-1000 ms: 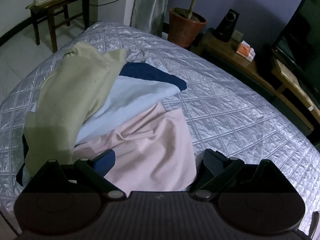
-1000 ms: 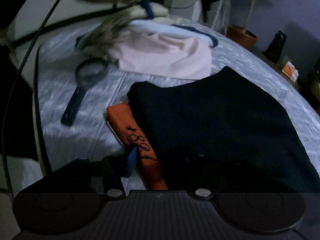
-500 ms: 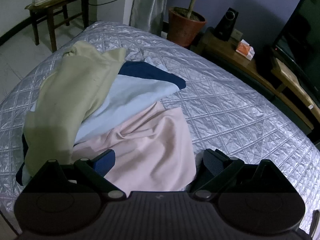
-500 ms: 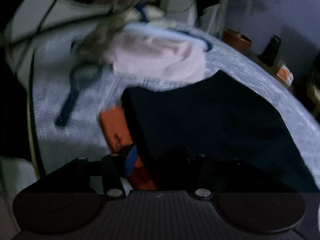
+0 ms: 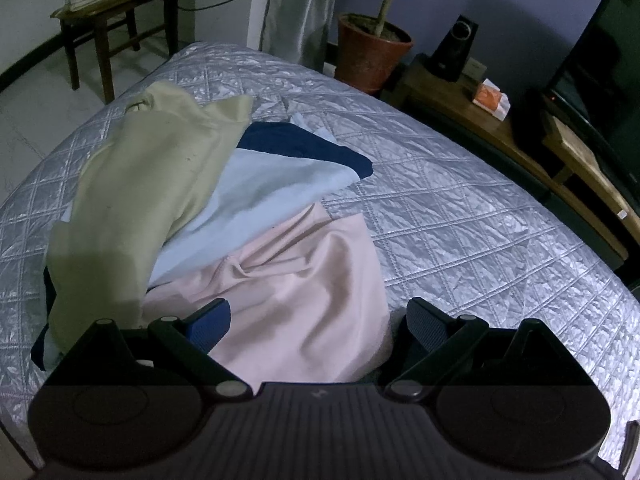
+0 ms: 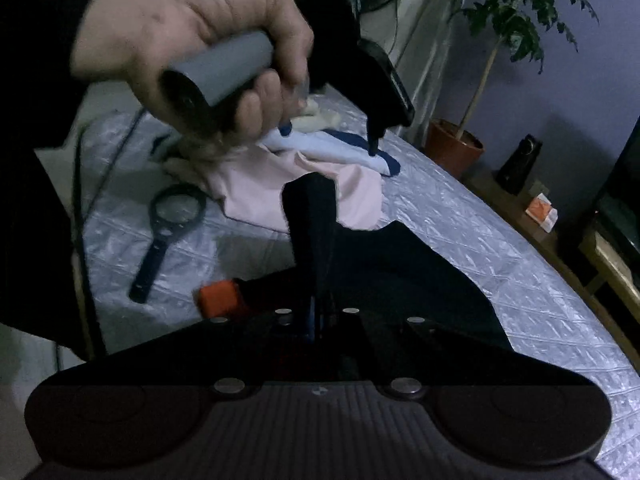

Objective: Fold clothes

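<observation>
A pile of clothes lies on the quilted bed: a pink garment (image 5: 304, 292), a light blue one (image 5: 272, 188), a navy one (image 5: 304, 144) and an olive one (image 5: 148, 184). My left gripper (image 5: 316, 324) is open and hovers over the pink garment's near edge, holding nothing. My right gripper (image 6: 316, 216) is shut on the black garment (image 6: 400, 264) and lifts its edge off the bed. An orange garment (image 6: 218, 298) shows under it. The pink garment (image 6: 256, 188) lies beyond, with the hand holding the left gripper (image 6: 332, 128) above it.
A magnifying glass (image 6: 168, 220) lies on the silver quilt (image 5: 460, 216) left of the black garment. A potted plant (image 5: 372, 48), a speaker (image 5: 456, 48) on a wooden bench and a chair (image 5: 112, 12) with shoes stand beyond the bed.
My right gripper has shut on the black garment's left edge and raised it, hiding most of the orange garment. The left gripper has barely moved.
</observation>
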`<state>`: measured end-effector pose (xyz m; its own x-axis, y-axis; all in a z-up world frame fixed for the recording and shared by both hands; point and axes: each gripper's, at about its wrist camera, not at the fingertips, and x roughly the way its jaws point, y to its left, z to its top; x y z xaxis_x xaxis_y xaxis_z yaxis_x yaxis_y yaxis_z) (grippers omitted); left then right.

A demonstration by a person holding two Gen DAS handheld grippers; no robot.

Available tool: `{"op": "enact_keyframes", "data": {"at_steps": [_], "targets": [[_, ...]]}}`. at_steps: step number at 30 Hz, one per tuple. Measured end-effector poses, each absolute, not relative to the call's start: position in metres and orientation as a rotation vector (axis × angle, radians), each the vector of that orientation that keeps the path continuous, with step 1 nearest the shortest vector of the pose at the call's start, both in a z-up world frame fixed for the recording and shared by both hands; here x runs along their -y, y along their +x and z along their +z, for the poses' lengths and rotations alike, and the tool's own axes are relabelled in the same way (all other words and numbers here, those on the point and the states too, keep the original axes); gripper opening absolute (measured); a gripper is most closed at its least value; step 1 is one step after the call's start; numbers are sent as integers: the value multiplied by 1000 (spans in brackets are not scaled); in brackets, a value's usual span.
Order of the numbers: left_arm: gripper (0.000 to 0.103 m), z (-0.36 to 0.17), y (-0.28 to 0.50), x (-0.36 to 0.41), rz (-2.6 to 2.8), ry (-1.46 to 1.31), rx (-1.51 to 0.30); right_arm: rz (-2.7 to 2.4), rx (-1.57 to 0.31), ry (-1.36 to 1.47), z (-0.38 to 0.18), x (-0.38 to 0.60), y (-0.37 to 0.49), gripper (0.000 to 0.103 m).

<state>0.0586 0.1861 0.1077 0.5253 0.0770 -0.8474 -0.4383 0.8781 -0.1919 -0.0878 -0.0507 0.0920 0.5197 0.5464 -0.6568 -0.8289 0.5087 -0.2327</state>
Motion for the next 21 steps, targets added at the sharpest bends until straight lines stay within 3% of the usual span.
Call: {"op": "enact_keyframes", "data": {"at_steps": [4,15,19,21], "targets": [[94,108,58,-185,318,-405,-976,913,-508,-596,90,58,-107,2],[94,105,60,-178,308,-379,-984,968,-650,-673,35,40,-104,4],[94,104,60,-174,299,-365,-986,882,-694,-618,20,39,-86,19],[94,103,60,-173,298,-362,-990,906,-734,-505,28,47,-81,36]]}}
